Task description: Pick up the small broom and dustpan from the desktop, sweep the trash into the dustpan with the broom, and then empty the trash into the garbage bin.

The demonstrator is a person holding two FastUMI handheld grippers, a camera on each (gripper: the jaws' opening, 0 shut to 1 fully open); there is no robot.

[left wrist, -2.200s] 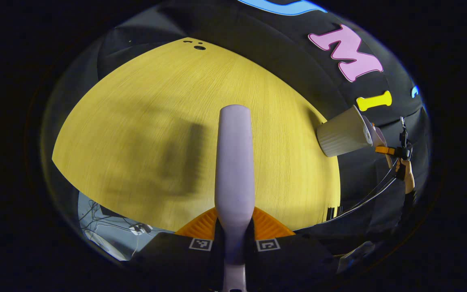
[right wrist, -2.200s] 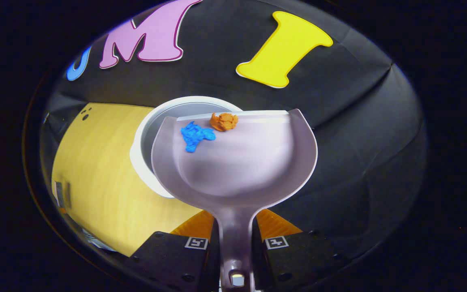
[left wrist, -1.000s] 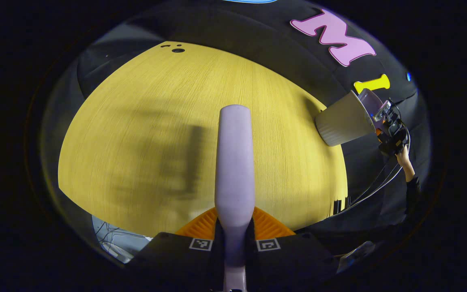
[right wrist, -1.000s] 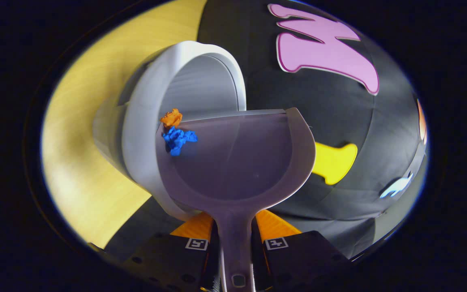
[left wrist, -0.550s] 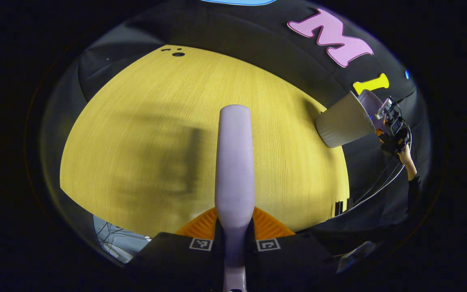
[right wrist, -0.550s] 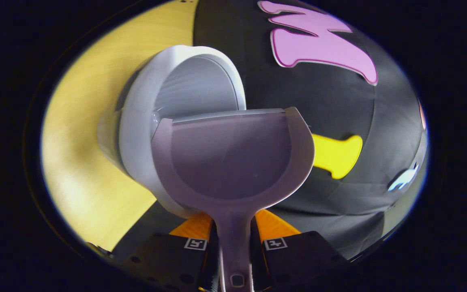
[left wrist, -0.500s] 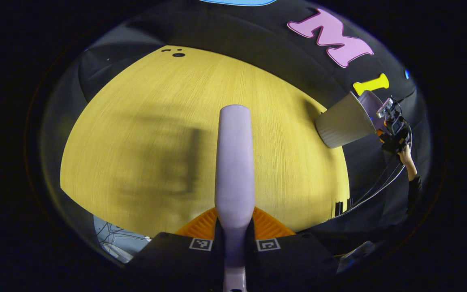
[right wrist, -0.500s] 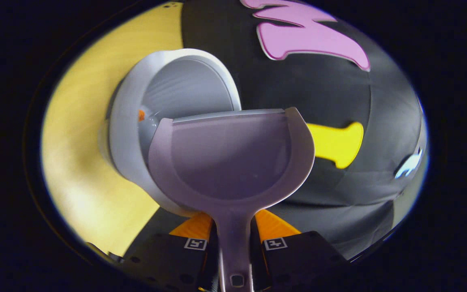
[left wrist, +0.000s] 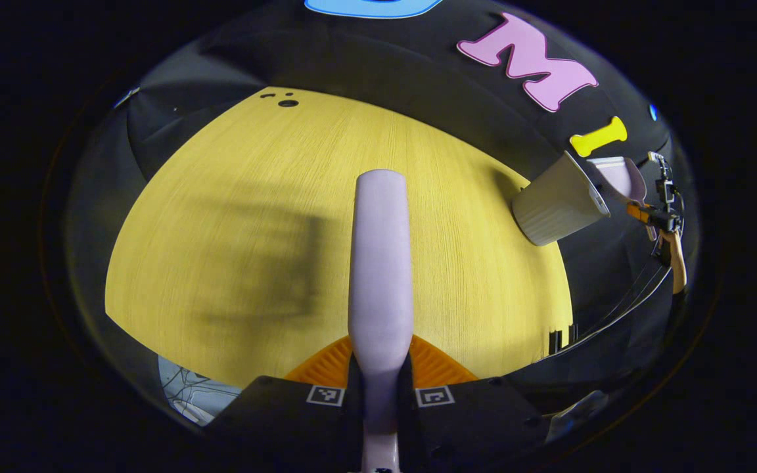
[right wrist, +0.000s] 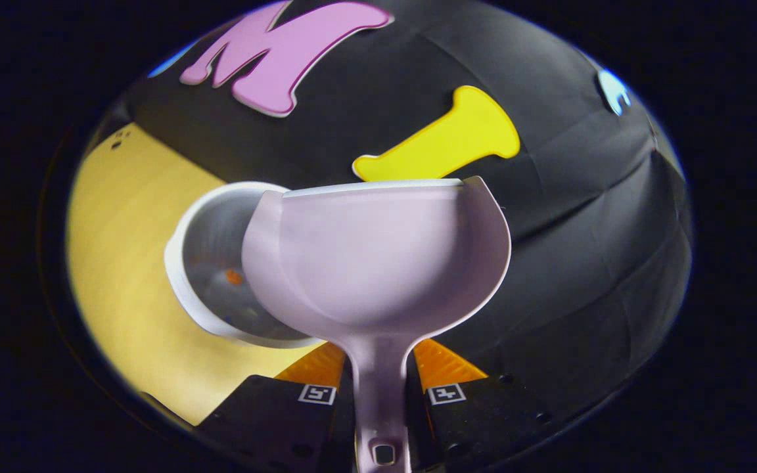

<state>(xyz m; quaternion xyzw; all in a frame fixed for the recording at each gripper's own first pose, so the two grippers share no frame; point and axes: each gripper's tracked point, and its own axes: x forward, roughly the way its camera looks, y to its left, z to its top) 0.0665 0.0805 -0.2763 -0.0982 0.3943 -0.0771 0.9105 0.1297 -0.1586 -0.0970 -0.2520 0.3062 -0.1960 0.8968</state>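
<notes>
My right gripper [right wrist: 382, 387] clamps the dustpan [right wrist: 378, 259] handle; the pan hangs above the bin [right wrist: 211, 289]. My left gripper [left wrist: 380, 387] clamps the broom [left wrist: 380, 263] over the desk [left wrist: 234, 217].

Risk: swinging away, the pan may clip and topple the bin.

The right gripper view shows an orange scrap [right wrist: 234, 277], probably trash, inside the bin; the left gripper view shows the bin's outer wall.

Counter [left wrist: 273, 217]: yellow wood-grain top, small dark holes near its far corner.
On it: pale ribbed garbage bin [left wrist: 556, 203], upright at the right edge.
</notes>
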